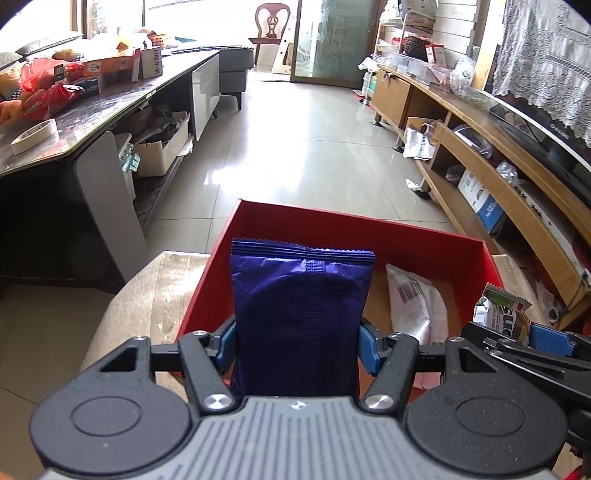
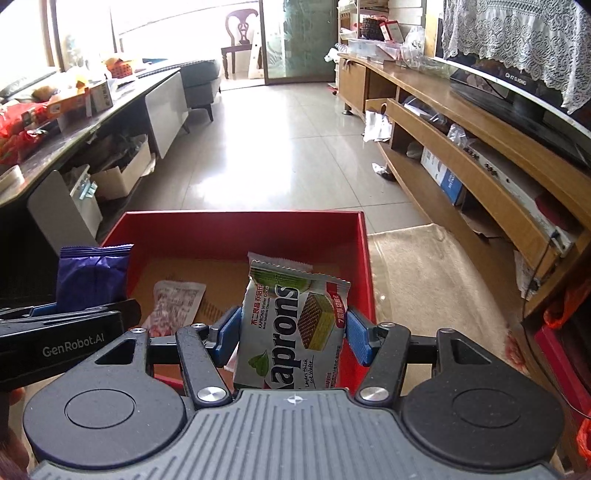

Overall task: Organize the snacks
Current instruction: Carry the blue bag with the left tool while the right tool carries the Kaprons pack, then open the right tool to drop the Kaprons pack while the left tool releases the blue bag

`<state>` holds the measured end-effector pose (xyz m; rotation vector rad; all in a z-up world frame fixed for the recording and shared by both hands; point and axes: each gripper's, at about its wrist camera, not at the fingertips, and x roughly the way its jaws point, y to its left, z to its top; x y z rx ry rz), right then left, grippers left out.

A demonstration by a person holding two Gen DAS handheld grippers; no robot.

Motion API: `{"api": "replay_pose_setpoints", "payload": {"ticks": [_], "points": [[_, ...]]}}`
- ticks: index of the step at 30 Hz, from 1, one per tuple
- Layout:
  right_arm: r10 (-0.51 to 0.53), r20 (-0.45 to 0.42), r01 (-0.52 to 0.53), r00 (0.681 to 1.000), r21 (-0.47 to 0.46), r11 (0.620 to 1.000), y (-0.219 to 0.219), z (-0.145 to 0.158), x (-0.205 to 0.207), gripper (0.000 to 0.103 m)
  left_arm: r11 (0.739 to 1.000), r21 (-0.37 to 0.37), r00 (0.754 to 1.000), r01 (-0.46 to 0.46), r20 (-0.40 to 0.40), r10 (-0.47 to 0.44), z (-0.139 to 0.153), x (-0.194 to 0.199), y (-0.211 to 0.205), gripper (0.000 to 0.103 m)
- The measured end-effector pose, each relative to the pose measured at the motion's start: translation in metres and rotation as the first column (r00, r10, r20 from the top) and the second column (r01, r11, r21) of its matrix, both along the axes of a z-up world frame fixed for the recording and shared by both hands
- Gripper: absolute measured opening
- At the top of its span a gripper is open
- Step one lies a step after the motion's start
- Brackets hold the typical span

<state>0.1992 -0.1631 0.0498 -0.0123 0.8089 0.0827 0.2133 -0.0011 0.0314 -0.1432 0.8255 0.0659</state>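
Left gripper [image 1: 297, 345]: blue pads clamped on either side of a purple foil snack packet [image 1: 301, 314], held upright, crimped top edge and back seam facing the camera. The packet stands over the near left part of the red box [image 1: 406, 236].

Right gripper [image 2: 291, 336]: pads pressed against both side edges of a green-and-white Kaprons wafer packet [image 2: 291, 325], upright with a slight tilt, printed face toward the camera. It hangs over the near right part of the same box. The two grippers sit side by side, each visible at the edge of the other's view.

Inside the box: brown cardboard floor with one white packet with red print [image 2: 177, 301] lying flat, between the two held packets as seen from the right wrist.

The box sits on a low surface covered in beige cloth under clear plastic [image 1: 162, 280]. A beige mat [image 2: 436, 280] lies just right of the box.

Beyond: glossy tiled floor [image 1: 295, 140]. On the left, a long dark table [image 1: 110, 99] carrying boxes, red bags and a roll of tape [image 1: 35, 134]. On the right, a wooden TV cabinet [image 2: 461, 147] with open shelves; a television [image 2: 517, 99] under a lace cover. Far end: a wooden chair [image 1: 271, 22] by a bright glass door.
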Motion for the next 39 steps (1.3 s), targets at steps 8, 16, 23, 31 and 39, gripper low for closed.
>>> {"api": "replay_pose_setpoints", "payload": {"ticks": [8,16,23,31,39], "points": [[0.002,-0.006,-0.002,1.000,0.026,1.000,0.000,-0.017,0.018,0.065,0.999,0.032,1.000,-0.010,-0.013,0.011,-0.012,0.019,-0.002,0.057],[0.014,-0.021,-0.013,1.000,0.028,1.000,0.004,-0.031,0.029,0.065,0.998,0.054,0.999,-0.011,-0.040,0.014,-0.026,0.028,-0.005,0.058],[0.022,-0.022,-0.021,1.000,0.036,0.999,0.006,-0.039,0.036,0.065,0.997,0.073,0.998,-0.014,-0.054,0.018,-0.038,0.037,-0.007,0.058],[0.045,-0.008,-0.045,0.999,0.002,0.999,0.014,-0.047,0.040,0.070,0.997,0.081,0.996,-0.010,-0.083,0.017,-0.047,0.044,-0.008,0.058],[0.046,0.000,-0.046,0.999,-0.009,0.999,0.014,-0.047,0.041,0.073,0.996,0.093,0.995,-0.005,-0.097,0.014,-0.049,0.046,-0.011,0.059]]}}
